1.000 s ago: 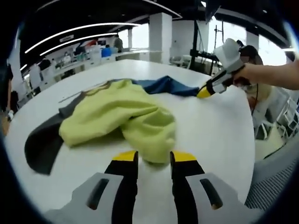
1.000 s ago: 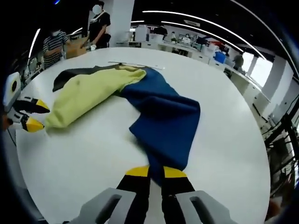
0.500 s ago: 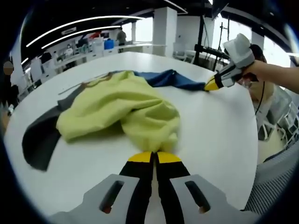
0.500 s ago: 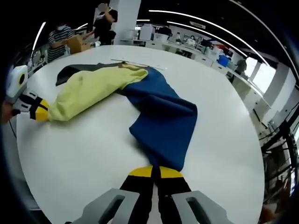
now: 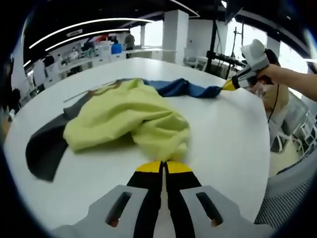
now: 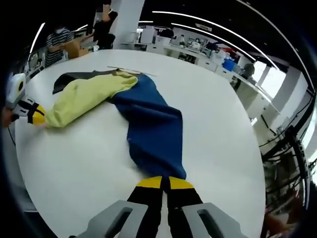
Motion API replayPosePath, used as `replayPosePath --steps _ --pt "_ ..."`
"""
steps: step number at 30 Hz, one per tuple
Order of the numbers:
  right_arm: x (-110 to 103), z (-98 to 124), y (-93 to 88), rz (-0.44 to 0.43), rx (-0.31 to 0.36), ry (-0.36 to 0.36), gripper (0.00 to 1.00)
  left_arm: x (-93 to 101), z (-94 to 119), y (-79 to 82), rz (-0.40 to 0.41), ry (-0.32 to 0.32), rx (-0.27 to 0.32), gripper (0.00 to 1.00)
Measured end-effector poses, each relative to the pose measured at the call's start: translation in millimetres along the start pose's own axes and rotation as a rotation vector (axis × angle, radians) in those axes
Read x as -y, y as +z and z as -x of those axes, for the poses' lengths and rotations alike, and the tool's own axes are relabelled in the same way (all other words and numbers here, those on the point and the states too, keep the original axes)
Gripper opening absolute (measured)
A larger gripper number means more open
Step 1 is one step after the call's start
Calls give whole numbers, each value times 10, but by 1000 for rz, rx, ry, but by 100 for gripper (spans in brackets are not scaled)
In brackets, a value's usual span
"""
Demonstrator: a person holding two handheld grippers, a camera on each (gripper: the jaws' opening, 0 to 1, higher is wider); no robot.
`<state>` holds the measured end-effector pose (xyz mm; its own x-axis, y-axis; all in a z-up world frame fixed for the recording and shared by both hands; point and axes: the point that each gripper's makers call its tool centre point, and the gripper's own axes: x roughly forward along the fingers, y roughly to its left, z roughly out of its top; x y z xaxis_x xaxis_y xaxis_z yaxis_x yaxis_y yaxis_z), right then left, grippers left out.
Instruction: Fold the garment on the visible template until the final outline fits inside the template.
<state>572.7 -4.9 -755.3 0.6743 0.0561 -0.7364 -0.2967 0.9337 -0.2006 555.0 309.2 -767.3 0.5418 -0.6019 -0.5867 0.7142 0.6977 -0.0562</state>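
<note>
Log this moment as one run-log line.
left tool: shut on yellow sleeve | right tool: shut on blue sleeve | garment: spread on white table | fold: not done

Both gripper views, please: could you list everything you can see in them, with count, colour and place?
Garment: one, yellow-green, blue and dark grey parts, spread across the table.
Table: one, white, round, under the garment.
Thin stick: one, pale, at the garment's far edge.
People: at least two, standing beyond the table.
Left gripper: one, yellow-tipped, shut on the garment's yellow-green end.
Right gripper: one, yellow-tipped, shut on the garment's blue end.
</note>
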Motion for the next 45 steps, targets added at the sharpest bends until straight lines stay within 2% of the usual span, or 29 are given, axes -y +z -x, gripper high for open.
replayPosePath --steps 4,10,17,32,35,38,39,42,45 --pt "179 16 -41 -20 -6 -20 0 -3 27 39 4 -1 8 0" --pt "512 29 -125 -3 -25 -65 0 10 59 97 6 -4 20 0" --pt "773 -2 -142 -28 -30 -93 0 29 77 126 12 -4 28 0" --pt "896 -139 -229 -19 -65 -107 0 28 102 144 19 -1 33 0" --pt "873 -151 -195 -53 -41 -89 0 20 114 142 21 2 34 0" --pt "718 -151 -88 -174 16 -16 0 22 114 138 12 0 33 0" --pt "657 -145 -31 -209 46 15 6 25 113 135 4 -1 31 0" --pt "604 -118 14 -205 55 26 28 37 120 136 -8 -2 33 4" --pt "420 -83 128 -196 87 85 38 48 152 162 -26 -4 53 14"
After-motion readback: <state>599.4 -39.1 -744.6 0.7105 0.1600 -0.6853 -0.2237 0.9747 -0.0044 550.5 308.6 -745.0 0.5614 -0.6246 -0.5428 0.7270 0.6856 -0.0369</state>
